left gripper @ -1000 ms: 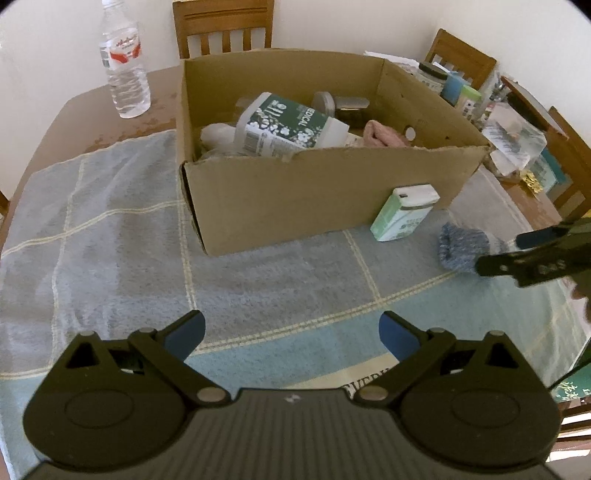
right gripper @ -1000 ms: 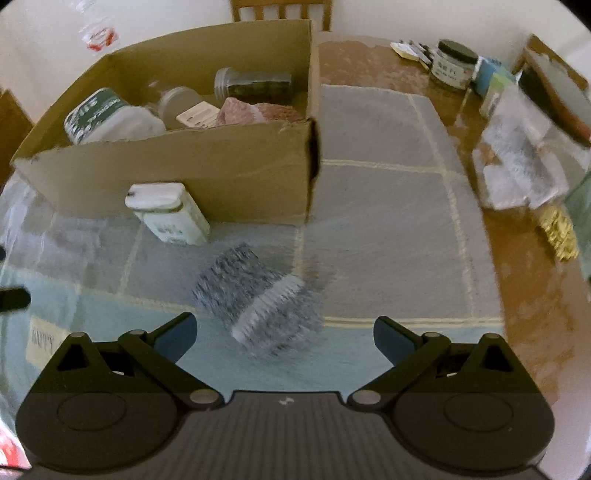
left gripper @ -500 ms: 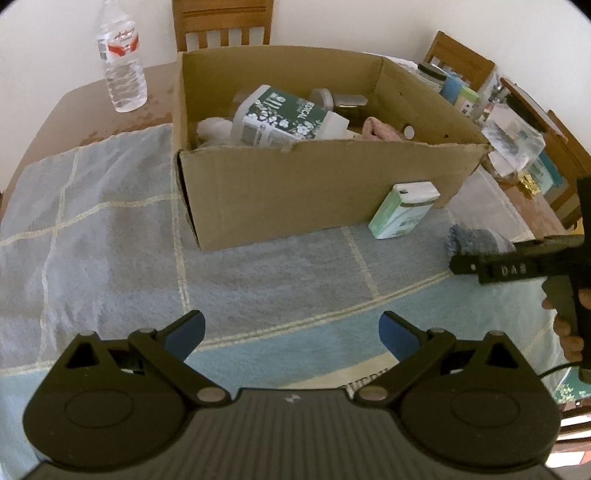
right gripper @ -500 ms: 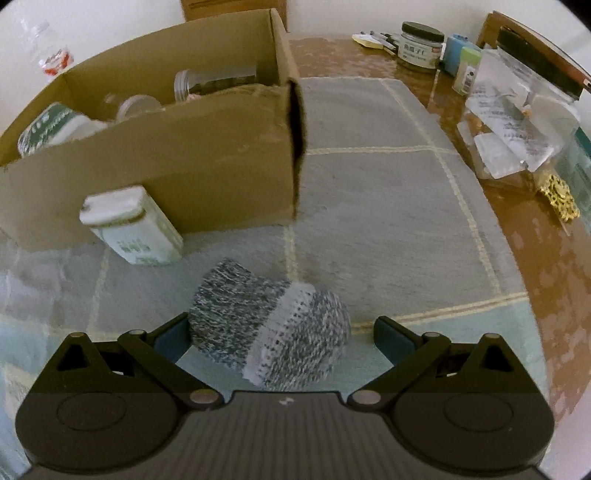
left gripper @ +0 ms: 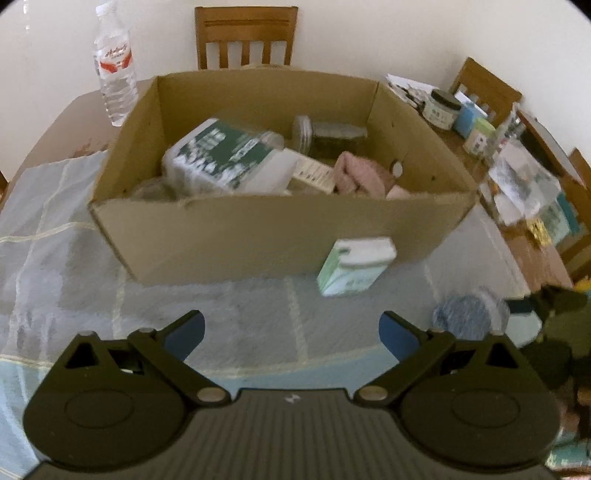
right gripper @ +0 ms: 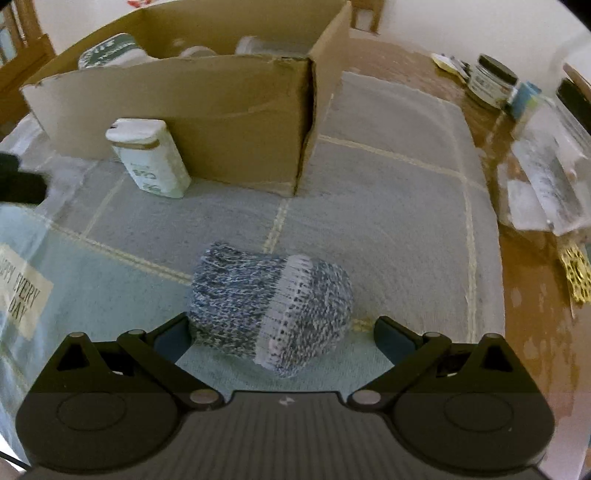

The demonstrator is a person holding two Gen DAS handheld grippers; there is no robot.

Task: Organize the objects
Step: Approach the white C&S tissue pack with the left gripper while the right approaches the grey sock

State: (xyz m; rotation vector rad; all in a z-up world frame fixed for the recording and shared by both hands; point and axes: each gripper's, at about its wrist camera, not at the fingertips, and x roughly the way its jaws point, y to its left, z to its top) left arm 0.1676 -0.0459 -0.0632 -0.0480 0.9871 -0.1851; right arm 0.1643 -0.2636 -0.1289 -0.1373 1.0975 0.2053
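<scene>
right gripper (right gripper: pixel 282 332) jaws spread wide around rolled blue-grey sock (right gripper: pixel 271 308), gripping nothing, sock on towel (right gripper: pixel 388 192) in front of cardboard box (right gripper: pixel 221 122) corner, green-white container (right gripper: pixel 149 158) against box front, left gripper (left gripper: pixel 291 330) wide open, empty

**Setting: Domestic Dining Room**

The location is a home dining area. Indicators: a brown wooden dining table (right gripper: pixel 524 332) covered by a pale blue-grey checked towel cloth (left gripper: pixel 55 258); slat-backed wooden dining chairs (left gripper: pixel 245 37) placed against a plain cream wall (left gripper: pixel 369 33). Household clutter is present: a clear plastic water bottle with red label (left gripper: pixel 114 70), a black-lidded glass jar (left gripper: pixel 441 109), and an open brown cardboard box (left gripper: pixel 258 236) holding mixed containers.
</scene>
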